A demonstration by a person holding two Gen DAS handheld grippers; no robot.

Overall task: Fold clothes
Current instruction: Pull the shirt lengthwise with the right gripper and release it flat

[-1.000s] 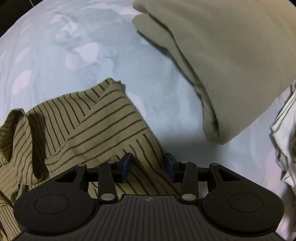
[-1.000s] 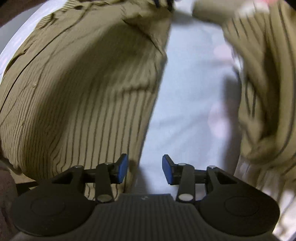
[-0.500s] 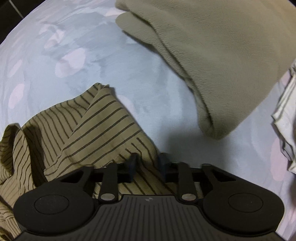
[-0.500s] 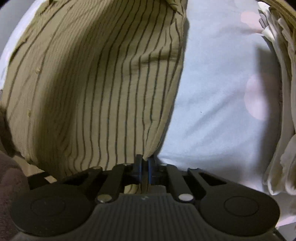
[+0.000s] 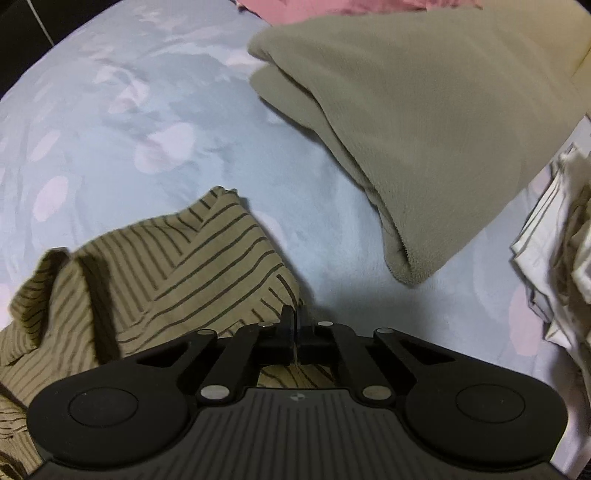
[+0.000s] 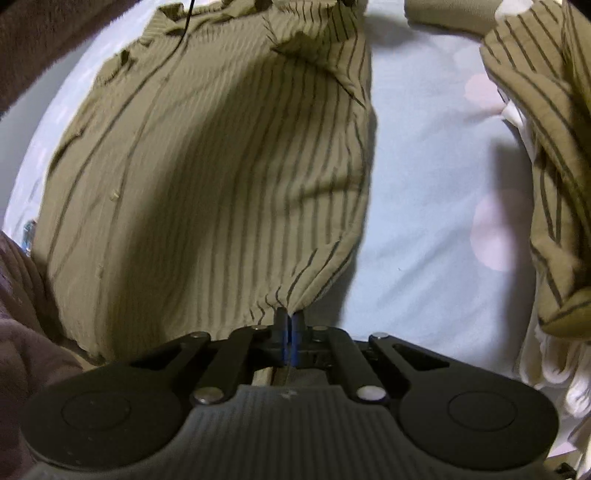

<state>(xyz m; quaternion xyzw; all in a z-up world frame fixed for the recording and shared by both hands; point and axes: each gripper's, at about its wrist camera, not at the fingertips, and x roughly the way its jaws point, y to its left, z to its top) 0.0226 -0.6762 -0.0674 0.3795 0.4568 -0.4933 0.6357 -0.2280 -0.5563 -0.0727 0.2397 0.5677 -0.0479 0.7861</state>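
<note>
An olive shirt with dark stripes (image 6: 207, 177) is spread over the pale blue bedsheet (image 6: 424, 184). My right gripper (image 6: 290, 317) is shut on its near right corner, and the cloth bunches into the jaws. In the left wrist view the same striped shirt (image 5: 177, 266) lies rumpled at the lower left, and my left gripper (image 5: 293, 314) is shut on its edge.
A folded plain olive fleece (image 5: 424, 122) lies at the upper right of the left wrist view, with pink cloth (image 5: 332, 7) behind it. White crumpled cloth (image 5: 554, 240) piles at the right. Another striped garment (image 6: 546, 147) and white fabric (image 6: 546, 369) sit at the right in the right wrist view. Brown fleece (image 6: 22, 332) borders the left.
Both grippers went from open to shut on the striped shirt. The left closed last, and its view pulled back, revealing pink cloth. The shirt now stretches up from the right gripper.
</note>
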